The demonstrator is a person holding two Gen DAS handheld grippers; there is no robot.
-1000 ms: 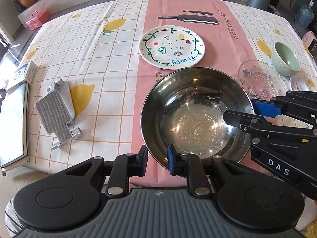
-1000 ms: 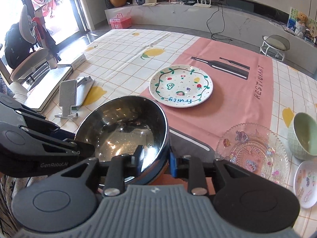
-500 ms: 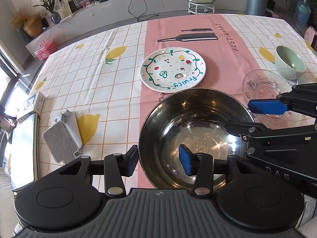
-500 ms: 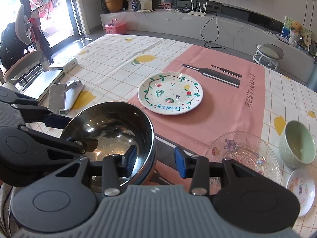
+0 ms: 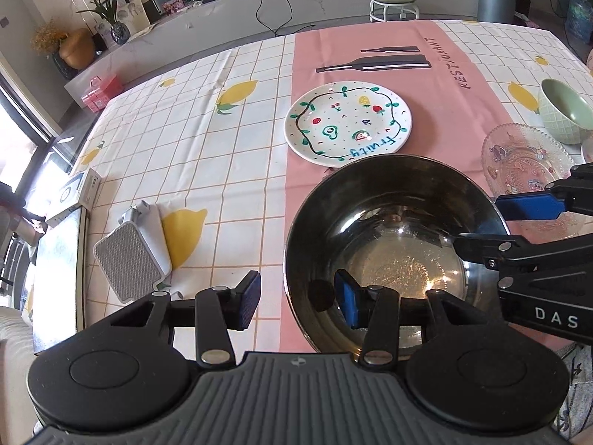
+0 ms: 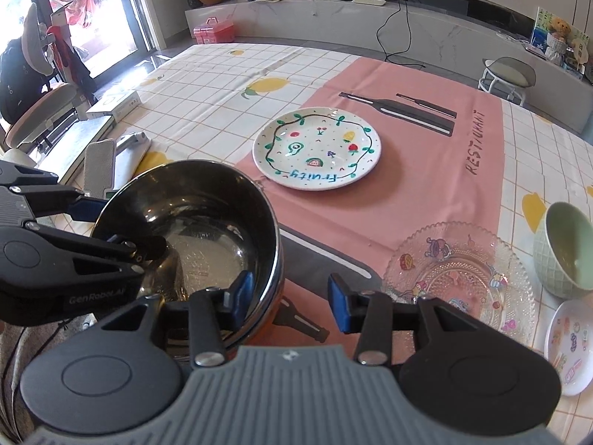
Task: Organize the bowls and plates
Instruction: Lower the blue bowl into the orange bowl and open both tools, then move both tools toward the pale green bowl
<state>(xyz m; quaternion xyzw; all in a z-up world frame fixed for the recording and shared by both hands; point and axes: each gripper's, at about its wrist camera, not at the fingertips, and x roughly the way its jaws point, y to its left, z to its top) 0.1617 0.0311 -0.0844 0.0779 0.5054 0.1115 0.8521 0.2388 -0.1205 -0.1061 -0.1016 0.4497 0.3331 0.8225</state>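
- Left gripper (image 5: 296,298): jaws apart, straddling the near rim of the steel bowl (image 5: 393,244); one blue pad outside the wall, one inside, neither pressing.
- Right gripper (image 6: 291,302): jaws apart across the bowl's rim on its other side; inner pad close to the wall, contact not resolvable; outer pad clear over the cloth.
- Steel bowl sits on the pink strip of the tablecloth (image 5: 229,141), at the near table edge, just short of the fruit-painted plate (image 5: 347,122).
- Versus one second ago: both pairs of jaws were pinched on the bowl's rim; both have since been opening, the rim still between them. Bowl itself unmoved beside the plate.
- Count: bowls 2 (steel; green bowl (image 6: 565,248), well to the right of the steel one). Plates 3 (fruit-painted; clear glass plate (image 6: 459,278) between steel and green bowls; small white plate (image 6: 570,348) near the green bowl).
- Grippers 2.
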